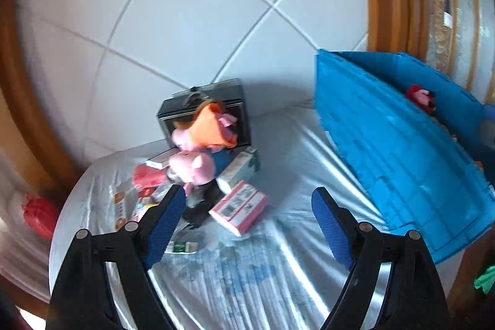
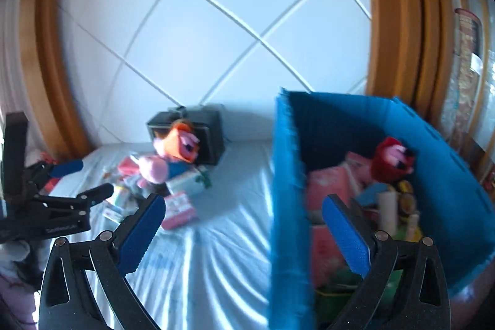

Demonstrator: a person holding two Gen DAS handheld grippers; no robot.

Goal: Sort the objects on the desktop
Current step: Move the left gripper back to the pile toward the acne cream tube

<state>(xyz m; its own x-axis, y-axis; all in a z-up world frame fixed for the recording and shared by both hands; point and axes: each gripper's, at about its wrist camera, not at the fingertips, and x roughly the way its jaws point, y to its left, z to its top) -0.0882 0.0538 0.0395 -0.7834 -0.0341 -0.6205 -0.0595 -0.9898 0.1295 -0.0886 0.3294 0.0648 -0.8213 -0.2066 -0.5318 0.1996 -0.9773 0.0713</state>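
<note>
Desktop objects lie heaped on the pale cloth-covered table (image 1: 278,268): pink plush toys (image 1: 191,164) slumped over an orange one (image 1: 210,129), small cartons, a pink-and-white box (image 1: 238,206) at the near edge of the pile, and a dark case (image 1: 204,110) behind them at about 12 o'clock from the heap. From the left wrist view the pile sits at about 11 o'clock of the left gripper (image 1: 247,225), whose blue-padded jaws are spread wide and hold nothing. The blue bin (image 2: 287,175) stands at 2 o'clock in that view and already holds a red plush (image 2: 391,158), pink packets and tubes. The right gripper (image 2: 244,234) is likewise fully spread and empty; its jaws straddle the bin's near wall, one pad over the table, the other over the contents. The step in hand looks like reaching for the next item, and the pink-and-white box seems the easiest: it lies apart at the edge of the heap, flat-sided and rigid, so a square approach across its narrow faces should hold without disturbing the plush above. The toys will squash and may drag neighbours, so they are better taken from the top. Both grippers hover above the table, tilted forward and down; in the right wrist view the left one shows at 9 o'clock, well short of the pile. Both views are blurred, so finer details cannot be told.
</note>
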